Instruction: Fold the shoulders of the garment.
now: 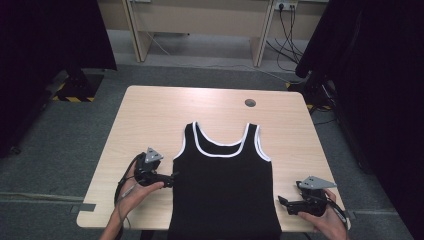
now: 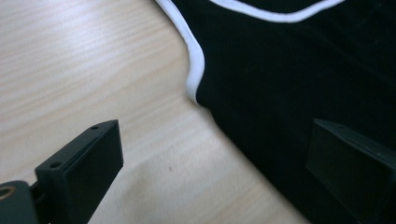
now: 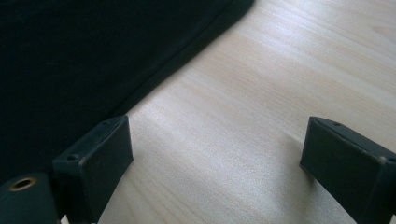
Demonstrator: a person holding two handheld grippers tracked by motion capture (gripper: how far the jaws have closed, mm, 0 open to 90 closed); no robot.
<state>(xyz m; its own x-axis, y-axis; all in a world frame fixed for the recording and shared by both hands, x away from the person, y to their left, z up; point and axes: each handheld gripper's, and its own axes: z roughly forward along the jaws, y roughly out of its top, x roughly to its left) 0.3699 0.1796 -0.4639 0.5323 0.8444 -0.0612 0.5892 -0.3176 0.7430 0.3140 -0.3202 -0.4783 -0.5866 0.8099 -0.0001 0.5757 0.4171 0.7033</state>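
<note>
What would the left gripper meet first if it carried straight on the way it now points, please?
Probably the side edge of the black tank top. The left gripper is open and already straddles that edge just below the white-trimmed armhole, though its height above the table is unclear.

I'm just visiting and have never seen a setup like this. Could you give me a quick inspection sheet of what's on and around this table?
Surface: light wood table, with a small round grommet hole near the far edge.
Job's things: black tank top with white trim, laid flat, straps toward the far side, hem hanging over the near edge.
Clutter: nothing seen.
Grippers: left gripper open, straddling the top's side edge below the armhole; right gripper open over bare wood beside the top's other side edge.
Cables: a cable trails from the left gripper; wall cables hang from a socket behind.
Surroundings: grey carpet, black curtains on both sides, a wooden desk behind.
</note>
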